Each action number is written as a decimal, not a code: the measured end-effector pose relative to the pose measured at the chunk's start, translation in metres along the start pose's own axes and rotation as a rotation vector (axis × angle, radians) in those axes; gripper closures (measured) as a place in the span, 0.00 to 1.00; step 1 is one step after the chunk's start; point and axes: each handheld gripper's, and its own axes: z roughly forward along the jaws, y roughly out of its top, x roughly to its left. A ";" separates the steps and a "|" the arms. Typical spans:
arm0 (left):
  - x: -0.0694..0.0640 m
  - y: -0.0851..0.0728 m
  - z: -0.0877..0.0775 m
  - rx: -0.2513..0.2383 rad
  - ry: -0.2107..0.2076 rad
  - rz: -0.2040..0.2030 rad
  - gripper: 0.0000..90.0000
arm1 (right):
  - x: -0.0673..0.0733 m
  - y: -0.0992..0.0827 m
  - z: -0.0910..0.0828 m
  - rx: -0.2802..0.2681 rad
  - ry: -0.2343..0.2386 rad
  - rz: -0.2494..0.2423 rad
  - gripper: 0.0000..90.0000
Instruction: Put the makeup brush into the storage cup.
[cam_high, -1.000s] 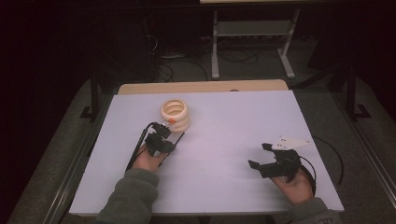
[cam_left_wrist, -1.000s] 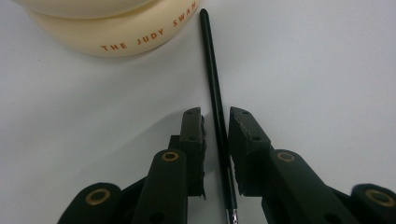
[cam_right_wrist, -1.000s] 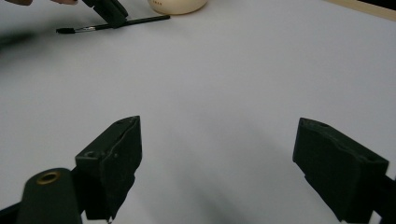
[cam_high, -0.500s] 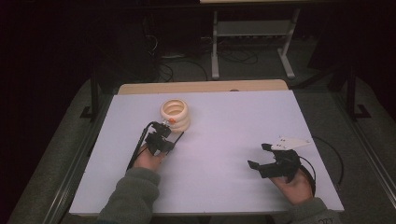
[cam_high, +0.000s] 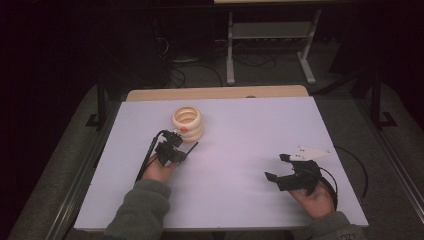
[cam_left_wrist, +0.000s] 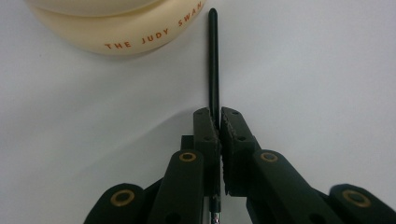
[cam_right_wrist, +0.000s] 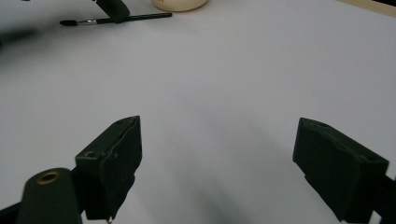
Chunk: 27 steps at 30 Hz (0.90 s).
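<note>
Left gripper: jaws clamped on a thin black brush; handle sticks out ahead toward the cream holder.
Brush: tip seems just beside the holder's base, touching or not unclear.
Right gripper: jaws spread wide, nothing between them, over bare white table.
Grippers: well apart.

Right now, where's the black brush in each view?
High view: brush left of centre, clamped in the left hand-held gripper.
Left gripper view: brush runs up the middle from the closed jaws.
Right gripper view: brush top left, lying level.
Shared landmark: the cream holder beside it.
</note>
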 end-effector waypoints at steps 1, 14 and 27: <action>0.000 0.000 0.000 -0.002 -0.002 -0.003 0.96 | 0.000 0.000 0.000 -0.001 0.001 0.001 0.16; 0.001 0.001 -0.003 -0.008 -0.007 0.001 0.96 | 0.000 0.000 0.000 0.003 0.002 0.003 0.16; 0.003 0.001 -0.011 -0.023 -0.018 0.022 0.96 | 0.000 0.000 0.001 0.003 0.005 -0.002 0.16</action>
